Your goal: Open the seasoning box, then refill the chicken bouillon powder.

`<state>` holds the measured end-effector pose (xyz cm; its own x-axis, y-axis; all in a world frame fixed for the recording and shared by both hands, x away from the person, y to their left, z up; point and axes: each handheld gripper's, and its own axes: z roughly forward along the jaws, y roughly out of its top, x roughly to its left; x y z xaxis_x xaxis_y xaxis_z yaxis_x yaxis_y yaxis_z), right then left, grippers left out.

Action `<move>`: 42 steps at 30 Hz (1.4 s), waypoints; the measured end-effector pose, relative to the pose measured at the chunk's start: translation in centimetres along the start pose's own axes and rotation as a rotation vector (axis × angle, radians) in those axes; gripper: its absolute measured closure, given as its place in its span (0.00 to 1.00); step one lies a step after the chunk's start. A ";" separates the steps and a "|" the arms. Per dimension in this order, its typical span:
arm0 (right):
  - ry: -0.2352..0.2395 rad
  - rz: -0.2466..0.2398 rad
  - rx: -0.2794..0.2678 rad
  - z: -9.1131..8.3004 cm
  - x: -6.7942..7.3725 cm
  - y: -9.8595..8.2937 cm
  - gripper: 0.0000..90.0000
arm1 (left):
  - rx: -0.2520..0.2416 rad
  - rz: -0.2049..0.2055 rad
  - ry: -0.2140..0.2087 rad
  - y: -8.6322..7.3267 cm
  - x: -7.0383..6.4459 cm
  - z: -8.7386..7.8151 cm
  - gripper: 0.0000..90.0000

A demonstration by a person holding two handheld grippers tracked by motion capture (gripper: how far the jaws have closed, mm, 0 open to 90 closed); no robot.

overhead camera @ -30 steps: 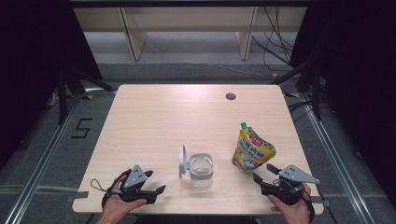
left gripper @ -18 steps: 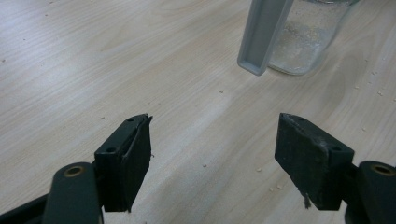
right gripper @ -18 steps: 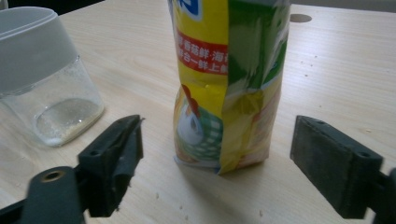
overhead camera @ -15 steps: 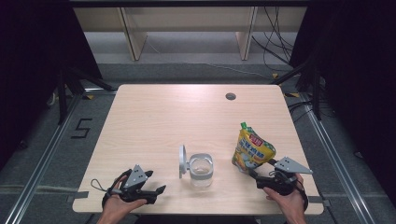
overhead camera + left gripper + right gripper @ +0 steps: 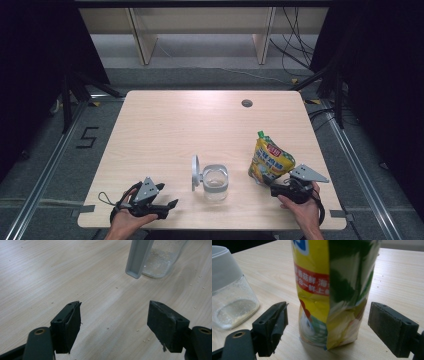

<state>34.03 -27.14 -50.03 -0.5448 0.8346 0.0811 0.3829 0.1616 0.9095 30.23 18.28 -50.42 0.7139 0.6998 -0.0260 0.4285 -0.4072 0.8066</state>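
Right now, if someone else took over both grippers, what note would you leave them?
Left gripper: open, resting low near the table's front edge, nothing between its fingers.
Right gripper: open, fingers on either side of the base of the yellow pouch, not closed on it.
Pouch stands upright at right, green spout on top.
Clear jar sits mid-front, lid flipped open, nearly empty.
Done: jar opened, pouch approached.
Left, probably: grip the pouch; nothing is lifted or poured yet.
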 end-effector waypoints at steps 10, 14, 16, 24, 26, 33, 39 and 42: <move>0.006 0.020 -0.032 0.7 0.0 -0.2 0.21 | 0.011 0.023 -0.010 0.1 0.0 -0.1 0.29; -0.012 0.014 -0.019 0.7 0.0 -0.2 0.21 | 0.018 0.032 -0.007 0.1 -0.1 0.0 0.29; -0.010 0.009 -0.024 0.8 -0.1 -0.2 0.21 | 0.019 0.029 -0.004 0.1 -0.1 0.0 0.29; -0.006 -0.016 -0.066 1.4 -0.2 -0.2 0.22 | -0.011 0.007 -0.010 0.0 -0.2 0.1 0.30; 0.003 0.041 -0.061 1.4 0.1 -0.3 0.23 | -0.004 0.015 -0.003 0.1 -0.1 0.0 0.30; -0.037 0.037 -0.075 1.7 0.1 -0.4 0.24 | -0.010 0.004 -0.006 0.0 -0.2 0.0 0.30; -0.029 0.013 -0.106 2.1 -0.2 -0.3 0.27 | 0.008 0.034 -0.011 0.1 -0.1 0.0 0.29; -0.030 0.018 -0.105 2.1 -0.2 -0.3 0.28 | 0.009 0.021 -0.015 0.1 -0.2 0.0 0.29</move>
<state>35.61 -26.26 -51.13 -0.5154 0.8525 0.0870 0.3113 0.0917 0.9459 30.13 18.16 -50.35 0.7308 0.6823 -0.0181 0.4184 -0.4268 0.8018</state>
